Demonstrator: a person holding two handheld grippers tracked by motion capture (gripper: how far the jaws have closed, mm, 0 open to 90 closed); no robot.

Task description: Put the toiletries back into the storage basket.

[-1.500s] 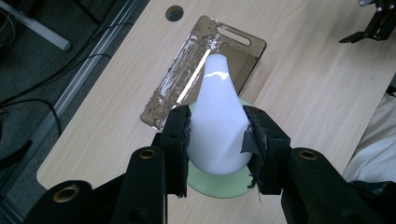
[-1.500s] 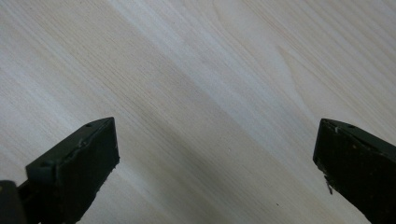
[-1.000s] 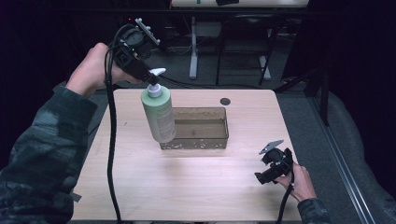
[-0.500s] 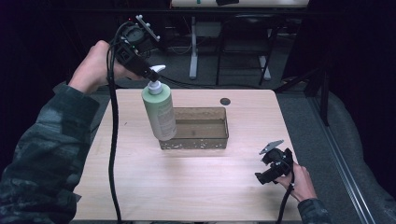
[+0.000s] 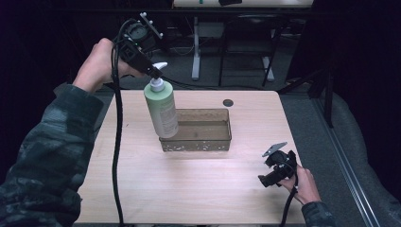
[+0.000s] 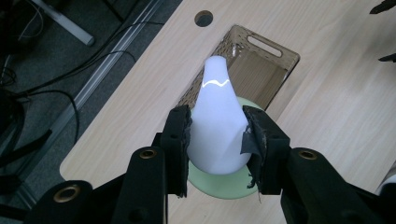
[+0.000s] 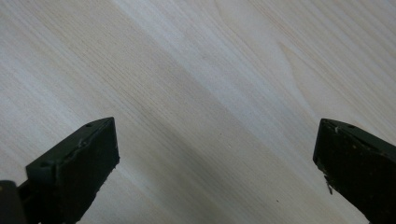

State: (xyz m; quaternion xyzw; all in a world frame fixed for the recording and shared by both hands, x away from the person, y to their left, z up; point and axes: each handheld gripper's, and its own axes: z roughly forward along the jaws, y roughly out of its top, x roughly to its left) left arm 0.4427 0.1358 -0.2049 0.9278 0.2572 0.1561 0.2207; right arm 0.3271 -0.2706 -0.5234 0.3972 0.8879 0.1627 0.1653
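Surface (image 5: 198, 189): pale wood grain, rounded corners; a small round cable hole (image 5: 228, 102) near its far edge; dark floor and desk legs beyond it
Bin (image 5: 203, 142): translucent brown, rectangular, with slot handles in its end walls; it sits near the middle of the surface, long side across the high view
Bottle (image 5: 161, 109): pale green with a label, hanging tilted at the bin's left end; its base is over the bin's left corner; whether it touches the bin cannot be told
Pump head (image 6: 217, 126): white, tapering to a spout that points toward the bin
Left gripper (image 5: 152, 72): raised above the surface's far left side; its pads are clamped on both sides of the pump head, bearing the bottle
Right gripper (image 5: 269, 178): low over the near right part of the surface, well apart from the bin; jaws spread wide with bare wood between them
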